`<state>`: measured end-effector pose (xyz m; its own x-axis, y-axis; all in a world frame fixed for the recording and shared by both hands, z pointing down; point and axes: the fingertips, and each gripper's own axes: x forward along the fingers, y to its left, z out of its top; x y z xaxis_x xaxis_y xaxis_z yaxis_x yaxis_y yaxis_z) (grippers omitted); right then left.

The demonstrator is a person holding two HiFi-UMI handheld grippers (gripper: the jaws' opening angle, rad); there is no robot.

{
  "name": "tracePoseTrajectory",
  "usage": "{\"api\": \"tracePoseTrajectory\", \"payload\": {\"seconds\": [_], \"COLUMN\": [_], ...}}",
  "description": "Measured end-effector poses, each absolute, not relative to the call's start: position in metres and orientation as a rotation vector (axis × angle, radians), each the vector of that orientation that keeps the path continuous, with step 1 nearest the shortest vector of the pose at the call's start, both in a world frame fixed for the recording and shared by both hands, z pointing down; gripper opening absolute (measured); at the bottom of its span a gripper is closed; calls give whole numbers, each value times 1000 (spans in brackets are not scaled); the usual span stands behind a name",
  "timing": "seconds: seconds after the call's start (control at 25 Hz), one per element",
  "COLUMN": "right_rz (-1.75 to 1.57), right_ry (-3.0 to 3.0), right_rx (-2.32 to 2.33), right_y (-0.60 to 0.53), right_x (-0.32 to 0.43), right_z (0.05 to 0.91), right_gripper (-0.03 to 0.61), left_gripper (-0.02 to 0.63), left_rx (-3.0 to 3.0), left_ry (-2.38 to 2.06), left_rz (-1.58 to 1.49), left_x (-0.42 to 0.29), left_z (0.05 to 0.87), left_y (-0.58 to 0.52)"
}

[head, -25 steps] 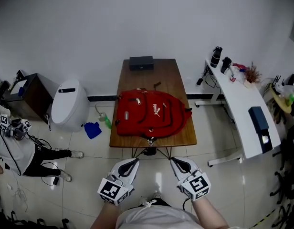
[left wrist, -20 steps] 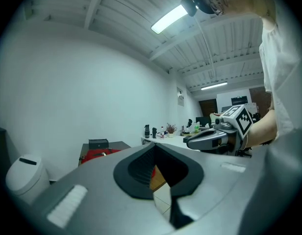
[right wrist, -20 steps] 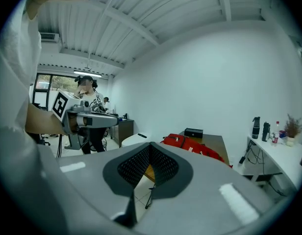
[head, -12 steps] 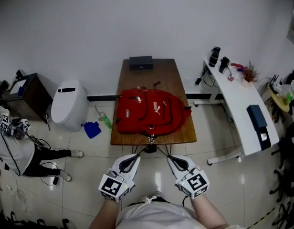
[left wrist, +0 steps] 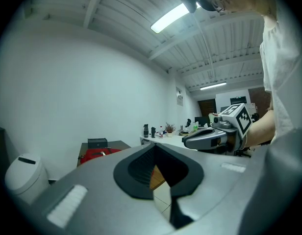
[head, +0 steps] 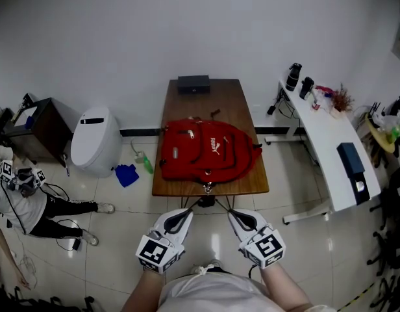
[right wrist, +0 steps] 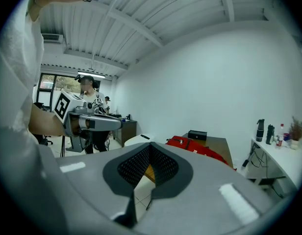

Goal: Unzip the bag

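A red backpack (head: 206,155) lies flat on a brown wooden table (head: 206,103), and a small tab hangs off its near edge. My left gripper (head: 187,211) and right gripper (head: 231,213) hover side by side over the floor, short of the table's near edge and apart from the bag. Both are shut with nothing between the jaws. The left gripper view has the left gripper (left wrist: 153,146) in front and the backpack (left wrist: 94,154) far off at the left. Beyond the right gripper (right wrist: 150,145) in its own view, the backpack (right wrist: 197,148) is ahead on the right.
A black box (head: 193,84) sits at the table's far end. A white rounded bin (head: 93,142), a blue cloth (head: 125,174) and a green bottle (head: 147,166) are on the floor at the left. A white desk (head: 330,142) stands at the right. A person (head: 31,200) sits on the floor far left.
Both grippers have moved a little forward toward the table's near edge. The backpack has not moved.
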<state>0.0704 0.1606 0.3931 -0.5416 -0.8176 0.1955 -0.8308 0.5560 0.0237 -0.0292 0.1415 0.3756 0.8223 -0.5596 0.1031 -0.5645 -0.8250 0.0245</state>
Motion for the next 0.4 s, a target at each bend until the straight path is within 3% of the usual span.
{"api": "tracePoseTrajectory", "payload": {"seconds": [0.4], "right_rz": [112], "right_ry": [-2581], "right_rx": [1405], "right_y": [153], "right_x": [75], "right_z": [395], "right_gripper": [6], "left_gripper": [6], "left_rx": [2944], "left_ry": [-916], "left_rz": [141], "left_x": [-30], "left_z": [377], "left_y": [136]}}
